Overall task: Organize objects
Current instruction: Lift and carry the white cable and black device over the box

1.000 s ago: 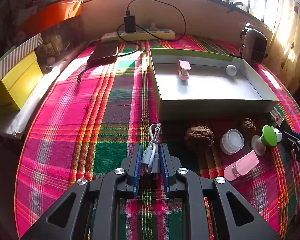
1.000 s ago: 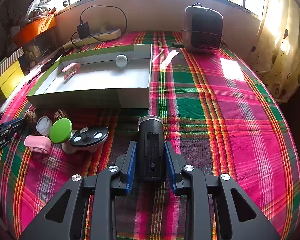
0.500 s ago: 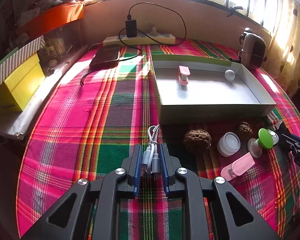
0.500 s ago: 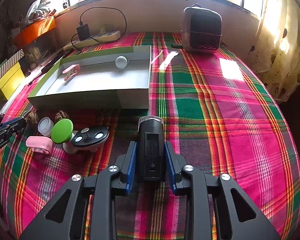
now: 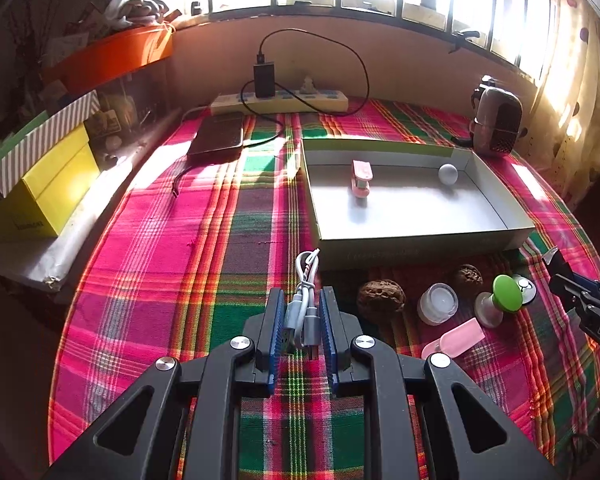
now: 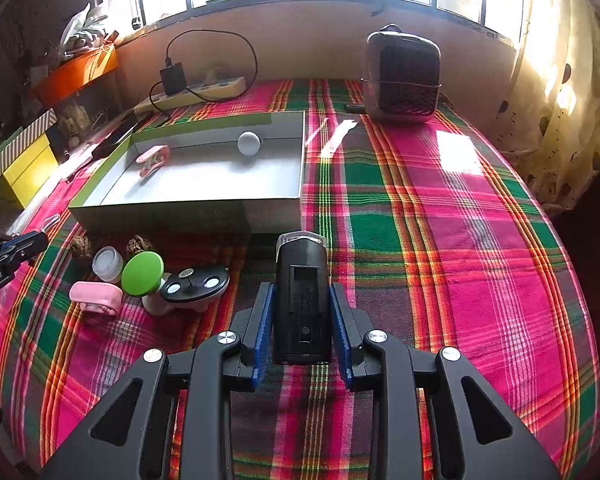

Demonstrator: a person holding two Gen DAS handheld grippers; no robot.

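- Cable (image 5: 302, 312), a coiled white bundle, is clamped between the blue pads of the left gripper (image 5: 301, 304), whose jaws are nearly closed on it; its loop sticks out past the fingertips, over the plaid cloth (image 5: 160, 264) just short of the box (image 5: 420, 242).
- Torch (image 6: 303, 300), black with a clear front, is gripped by the right gripper (image 6: 302, 300), the jaws pressed to its sides; it is seen close to the box's near corner.
- Inside the box, a pink clip (image 5: 361, 178) and a white ball (image 5: 447, 174) are seen, well apart.
- In front of the box, two walnuts (image 5: 381, 298), a small jar (image 5: 438, 303), a green-capped item (image 5: 507, 294) and a second pink clip (image 5: 454, 343) are grouped on the cloth.
- A heater (image 6: 402, 76) is set at the far edge.
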